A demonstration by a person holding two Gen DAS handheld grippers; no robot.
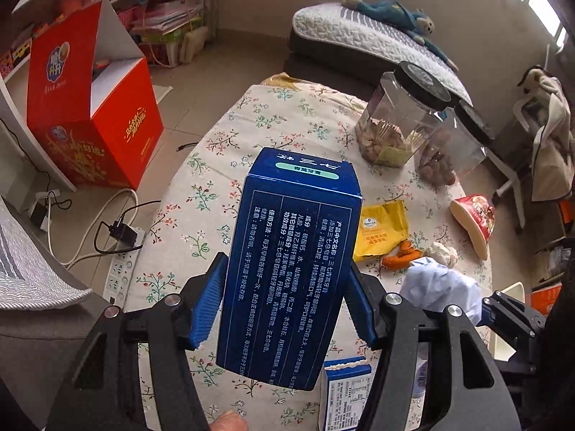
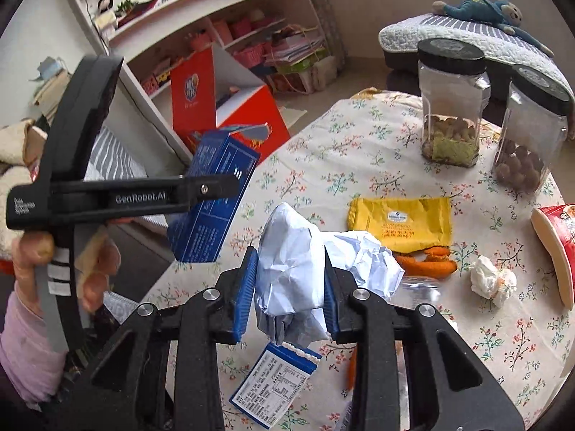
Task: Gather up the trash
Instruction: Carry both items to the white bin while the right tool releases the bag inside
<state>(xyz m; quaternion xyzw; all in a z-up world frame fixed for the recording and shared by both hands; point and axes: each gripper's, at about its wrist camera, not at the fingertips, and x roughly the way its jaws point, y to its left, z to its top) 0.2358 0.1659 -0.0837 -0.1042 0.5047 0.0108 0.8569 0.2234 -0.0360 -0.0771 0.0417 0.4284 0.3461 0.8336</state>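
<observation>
My left gripper (image 1: 284,309) is clamped on a dark blue carton (image 1: 291,251), lifted off the floral-clothed surface (image 1: 215,165). My right gripper (image 2: 291,287) is squeezed on a crumpled pale-blue paper wad (image 2: 298,269), also raised. Below it lies a small blue-and-white packet (image 2: 276,380). Farther out on the surface sit orange peel (image 2: 427,264), a tissue ball (image 2: 492,280), a yellow wrapper (image 2: 400,222) and two black-lidded jars (image 2: 452,107).

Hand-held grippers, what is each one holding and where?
Left hand-held gripper clamps the blue box across its long sides; right one squeezes the crumpled paper mid-wad.
</observation>
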